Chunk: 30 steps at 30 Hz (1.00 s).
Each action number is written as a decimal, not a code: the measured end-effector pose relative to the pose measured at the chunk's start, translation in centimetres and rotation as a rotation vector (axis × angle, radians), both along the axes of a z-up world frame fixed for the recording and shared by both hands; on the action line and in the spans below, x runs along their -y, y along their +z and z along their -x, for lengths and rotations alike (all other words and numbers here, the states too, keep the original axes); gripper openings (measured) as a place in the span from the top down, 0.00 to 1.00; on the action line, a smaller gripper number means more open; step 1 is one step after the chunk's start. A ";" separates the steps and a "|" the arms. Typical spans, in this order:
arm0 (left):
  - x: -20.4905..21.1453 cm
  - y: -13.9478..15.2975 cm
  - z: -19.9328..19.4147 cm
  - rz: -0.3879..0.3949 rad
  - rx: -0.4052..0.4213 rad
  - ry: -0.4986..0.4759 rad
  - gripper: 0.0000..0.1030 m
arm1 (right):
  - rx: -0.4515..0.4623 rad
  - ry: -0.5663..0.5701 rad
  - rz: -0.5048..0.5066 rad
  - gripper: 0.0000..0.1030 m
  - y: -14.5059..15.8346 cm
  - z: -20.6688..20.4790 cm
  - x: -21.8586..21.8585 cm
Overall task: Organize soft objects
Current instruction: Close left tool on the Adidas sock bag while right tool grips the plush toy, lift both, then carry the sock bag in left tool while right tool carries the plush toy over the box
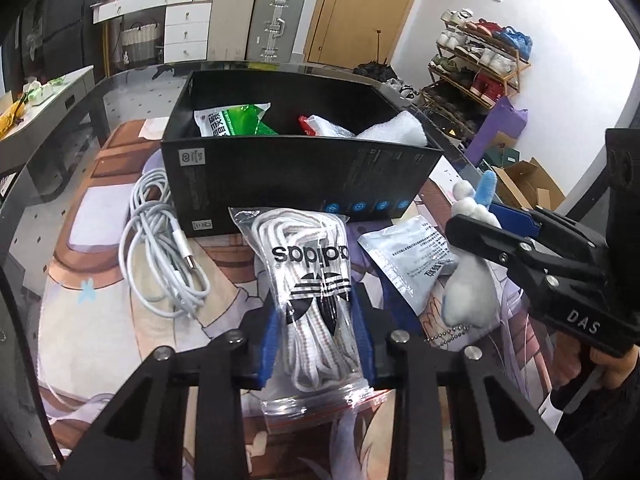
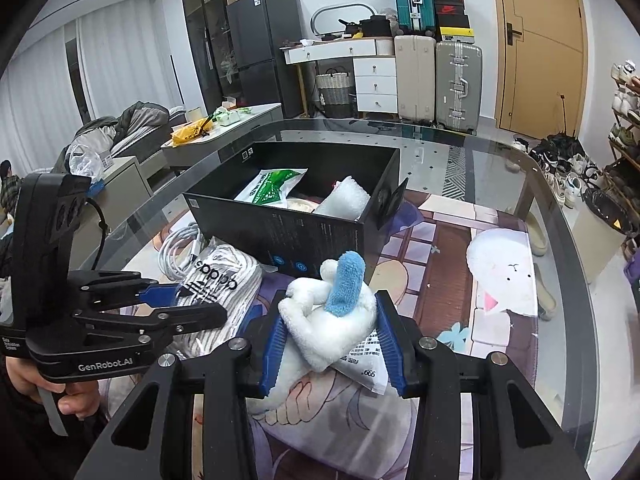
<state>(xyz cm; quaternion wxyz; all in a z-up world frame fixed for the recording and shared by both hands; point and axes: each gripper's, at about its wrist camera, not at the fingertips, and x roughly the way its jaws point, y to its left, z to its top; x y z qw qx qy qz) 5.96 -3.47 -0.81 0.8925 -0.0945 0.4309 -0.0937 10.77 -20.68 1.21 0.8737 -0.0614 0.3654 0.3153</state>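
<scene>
Shoelaces in their clear bag (image 1: 310, 300) lie on the desk (image 1: 80, 240) before the black box (image 1: 288, 176); our left hand-held gripper (image 1: 316, 344) pinches them, our right hand-held gripper (image 2: 332, 344) clamps the plush toy (image 2: 332, 316).

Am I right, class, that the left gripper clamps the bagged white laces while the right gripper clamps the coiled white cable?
Not quite. The right gripper clamps the white plush toy, as the right wrist view shows; the coiled cable lies untouched. The left gripper does clamp the bagged laces.

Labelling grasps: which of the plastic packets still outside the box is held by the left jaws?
The clear adidas bag of white laces, pinched between the left gripper jaws. The flat printed white packet lies loose beside it.
</scene>
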 end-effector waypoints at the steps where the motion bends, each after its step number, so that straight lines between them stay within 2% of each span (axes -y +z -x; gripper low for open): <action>1: -0.1 0.2 0.3 0.002 0.008 -0.002 0.70 | 0.004 0.000 0.000 0.59 0.1 0.1 0.0; 14: -2.7 2.9 2.5 0.032 0.103 0.008 0.71 | 0.053 0.001 -0.023 0.59 1.6 0.8 -0.3; 30: -4.5 7.1 1.7 0.059 0.208 0.010 0.71 | 0.154 -0.030 -0.044 0.59 5.9 0.8 -1.2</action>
